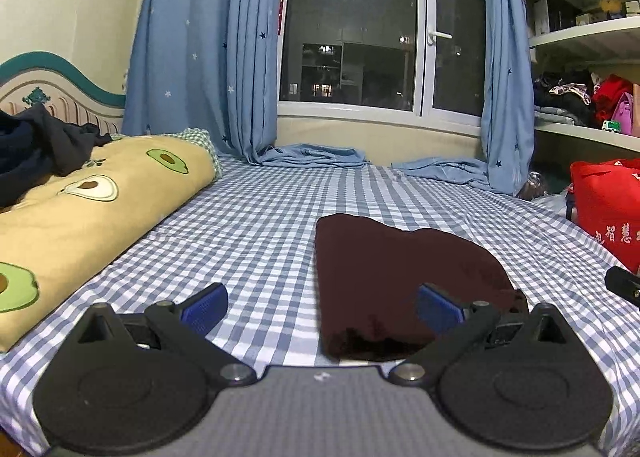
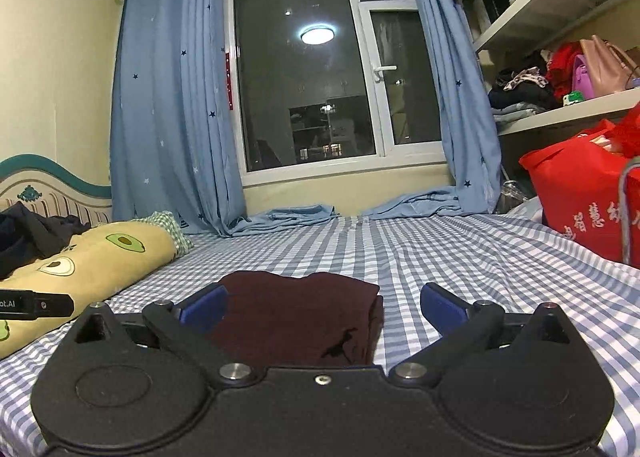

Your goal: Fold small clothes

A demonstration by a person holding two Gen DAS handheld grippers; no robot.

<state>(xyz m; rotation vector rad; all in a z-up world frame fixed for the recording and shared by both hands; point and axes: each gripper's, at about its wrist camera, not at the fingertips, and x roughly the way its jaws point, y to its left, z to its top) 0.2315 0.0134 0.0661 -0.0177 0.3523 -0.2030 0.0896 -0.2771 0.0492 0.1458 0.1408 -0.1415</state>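
Observation:
A dark maroon garment lies folded flat on the blue-and-white checked bed sheet. My left gripper is open and empty, low over the sheet, with the garment's near left edge between its blue pads. In the right wrist view the same garment lies just ahead, left of centre. My right gripper is open and empty, just in front of the garment's near edge. The tip of the right gripper shows at the right edge of the left wrist view, and the left gripper at the left edge of the right wrist view.
A yellow avocado-print quilt with dark clothes on it lies along the left. A red bag stands at the right bed edge. Blue curtains pool on the sheet below the window. Shelves with items stand at right.

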